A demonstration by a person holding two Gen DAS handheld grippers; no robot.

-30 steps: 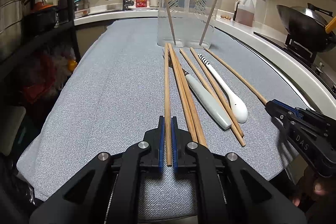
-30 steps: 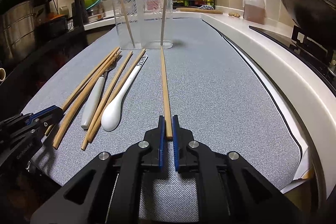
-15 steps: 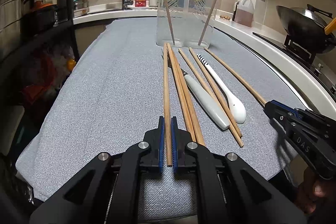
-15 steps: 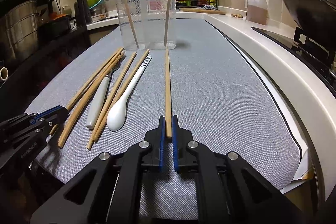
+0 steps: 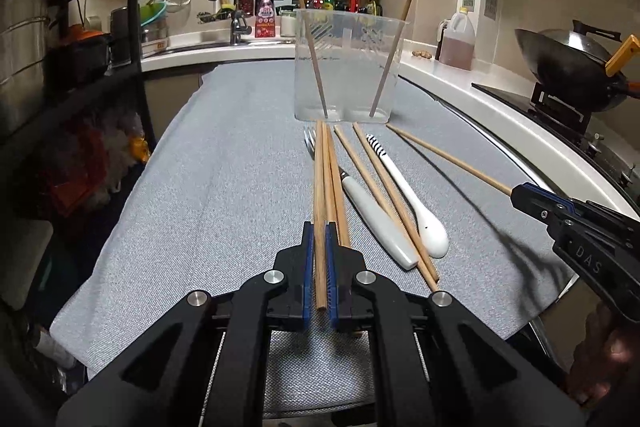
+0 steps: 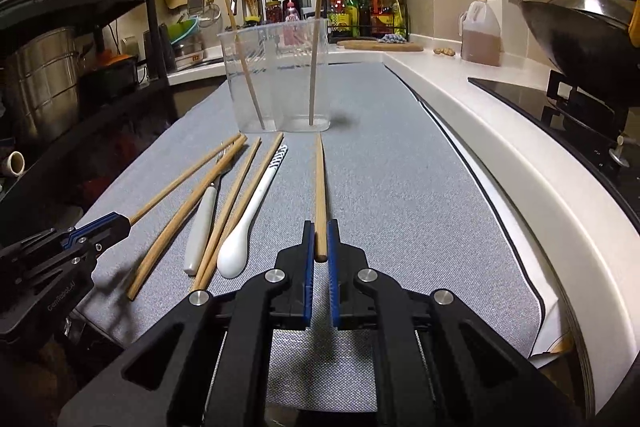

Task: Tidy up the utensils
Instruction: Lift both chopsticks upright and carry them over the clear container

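The clear holder (image 5: 347, 67) stands at the far end of the grey mat (image 5: 224, 195), two sticks already in it. My left tongs (image 5: 319, 263) clench one chopstick (image 5: 319, 187), my right tongs (image 6: 320, 247) another (image 6: 320, 183) — both pinched at the near end. Next I judge: lift, tip upright, drop them in

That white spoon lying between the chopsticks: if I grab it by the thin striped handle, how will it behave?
The white spoon looks glazed ceramic, so probably slippery and chip-prone. Its bowl end is bulkier, so it may droop. A chopstick lies against it and would likely shift.
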